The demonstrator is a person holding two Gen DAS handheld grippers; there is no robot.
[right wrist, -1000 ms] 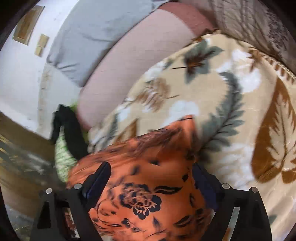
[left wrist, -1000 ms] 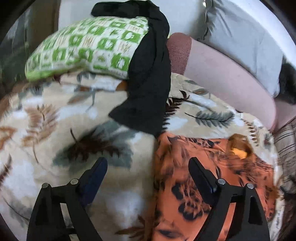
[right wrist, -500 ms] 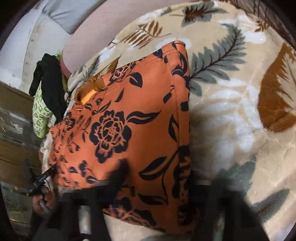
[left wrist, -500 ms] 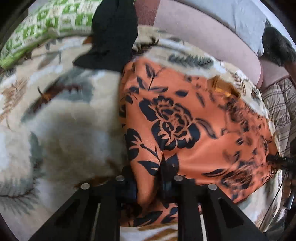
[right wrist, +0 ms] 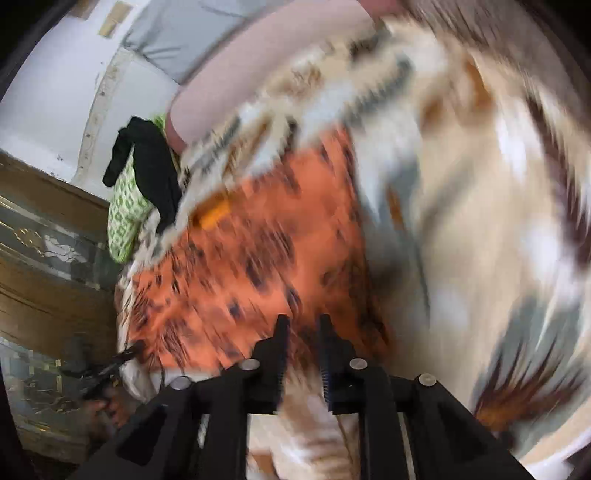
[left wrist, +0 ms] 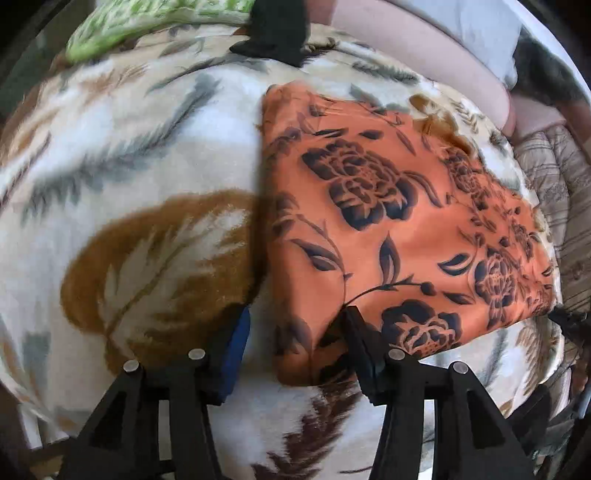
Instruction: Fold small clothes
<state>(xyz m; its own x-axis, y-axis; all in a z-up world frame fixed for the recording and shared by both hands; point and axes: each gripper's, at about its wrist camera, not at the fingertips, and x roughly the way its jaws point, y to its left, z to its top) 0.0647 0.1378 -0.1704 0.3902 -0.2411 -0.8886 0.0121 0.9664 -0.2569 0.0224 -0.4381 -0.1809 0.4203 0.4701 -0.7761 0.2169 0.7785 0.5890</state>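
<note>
**Orange floral garment lies folded on the leaf-print blanket**

We look down on a bed covered by a plush cream blanket (left wrist: pixel 140 155) printed with grey and brown leaves. Behind it runs a pink bolster (left wrist: pixel 417 55) with a grey cushion (left wrist: pixel 476 22) above, and in the right wrist view a white wall (right wrist: pixel 48 96) and a carved wooden panel (right wrist: pixel 44 266) stand at the far side.

The orange floral garment (left wrist: pixel 388 206) lies flat on the blanket, folded into a rough rectangle, right of centre in the left wrist view. Its near left corner droops between the fingers of our left claw (left wrist: pixel 295 347). Those jaws are opening: the blue-padded left finger (left wrist: pixel 236 354) stands clear of the cloth over the blanket, while the right finger meets the garment's near edge, so nothing is pinched.

Our right claw (right wrist: pixel 302 354) hangs at the garment's (right wrist: pixel 251 266) near edge in a heavily blurred view. Its jaws stand only narrowly apart and are opening; we cannot tell whether any cloth remains between them, though the gap seems to show pale blanket.

At the far end of the bed a green-and-white patterned pillow (right wrist: pixel 127 210) rests against the bolster, with a black cloth (right wrist: pixel 151 166) draped over it, well apart from the orange garment. A striped quilt (left wrist: pixel 557 192) lies at the right edge in the left wrist view.
</note>
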